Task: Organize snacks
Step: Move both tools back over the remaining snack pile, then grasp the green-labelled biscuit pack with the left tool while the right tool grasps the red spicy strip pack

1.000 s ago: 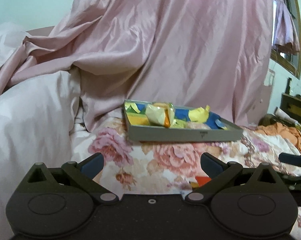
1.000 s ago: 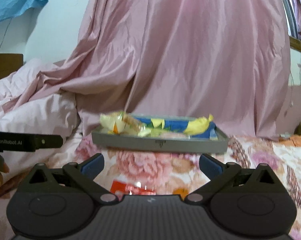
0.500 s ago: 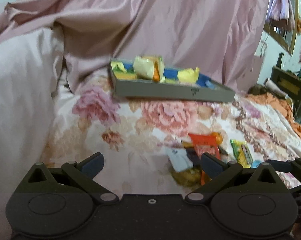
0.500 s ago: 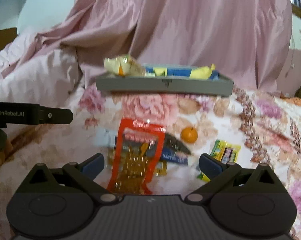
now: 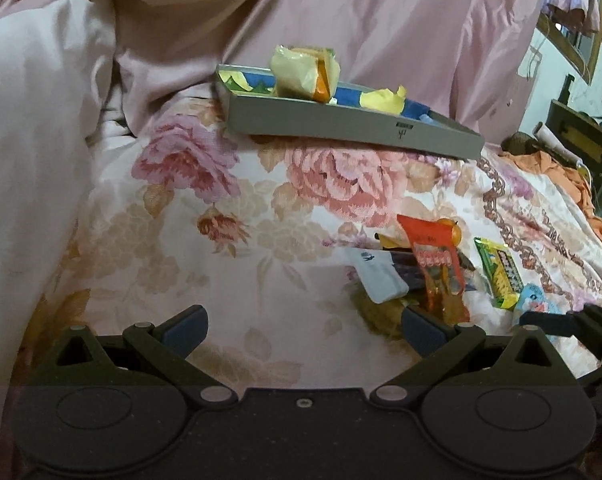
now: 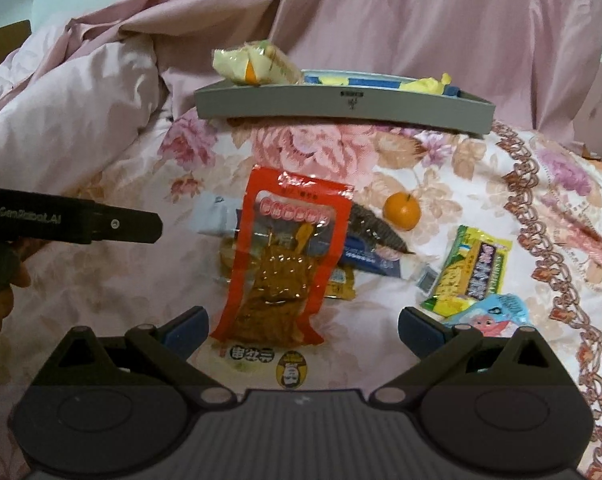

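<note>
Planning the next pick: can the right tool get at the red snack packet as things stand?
Probably yes. The right tool is open, and the red snack packet lies on top of the pile, between its fingers, nothing covering it.

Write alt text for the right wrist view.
The open right tool hovers over a red snack packet on a floral bedspread, among other packets and a small orange. Behind sits a grey tray holding snacks.
</note>
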`<state>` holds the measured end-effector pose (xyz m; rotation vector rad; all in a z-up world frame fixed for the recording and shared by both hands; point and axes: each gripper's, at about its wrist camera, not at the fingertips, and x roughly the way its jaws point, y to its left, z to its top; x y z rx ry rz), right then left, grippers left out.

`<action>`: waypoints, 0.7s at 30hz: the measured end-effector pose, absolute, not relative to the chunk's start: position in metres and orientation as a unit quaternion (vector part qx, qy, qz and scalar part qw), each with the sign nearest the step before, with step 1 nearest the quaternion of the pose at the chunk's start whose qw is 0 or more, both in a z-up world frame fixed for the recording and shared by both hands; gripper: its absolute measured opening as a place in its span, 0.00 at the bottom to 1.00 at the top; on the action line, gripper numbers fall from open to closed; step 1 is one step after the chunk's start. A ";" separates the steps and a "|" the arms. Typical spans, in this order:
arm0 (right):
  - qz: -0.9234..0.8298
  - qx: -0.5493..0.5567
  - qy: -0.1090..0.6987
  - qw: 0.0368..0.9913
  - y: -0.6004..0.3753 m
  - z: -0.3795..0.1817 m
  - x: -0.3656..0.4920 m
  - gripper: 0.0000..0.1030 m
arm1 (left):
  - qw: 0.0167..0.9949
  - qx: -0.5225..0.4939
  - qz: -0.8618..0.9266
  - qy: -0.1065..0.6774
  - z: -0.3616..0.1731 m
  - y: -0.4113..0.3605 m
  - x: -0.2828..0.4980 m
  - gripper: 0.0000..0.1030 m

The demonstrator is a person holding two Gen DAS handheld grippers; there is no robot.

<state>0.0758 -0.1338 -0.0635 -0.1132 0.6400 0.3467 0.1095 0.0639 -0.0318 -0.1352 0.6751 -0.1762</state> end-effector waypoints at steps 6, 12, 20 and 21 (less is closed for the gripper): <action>0.186 -0.058 0.331 0.923 -0.120 -0.069 0.093 1.00 | 0.934 -0.043 -0.131 0.329 -0.039 0.068 0.131 0.99; 0.173 -0.060 0.352 0.918 -0.113 -0.078 0.110 1.00 | 0.932 -0.045 -0.160 0.323 -0.046 0.071 0.142 0.99; 0.162 -0.064 0.334 0.926 -0.116 -0.082 0.114 0.84 | 0.924 -0.027 -0.210 0.319 -0.055 0.064 0.150 0.99; 0.165 -0.064 0.329 0.928 -0.118 -0.081 0.113 0.78 | 0.922 -0.021 -0.222 0.316 -0.056 0.061 0.151 0.99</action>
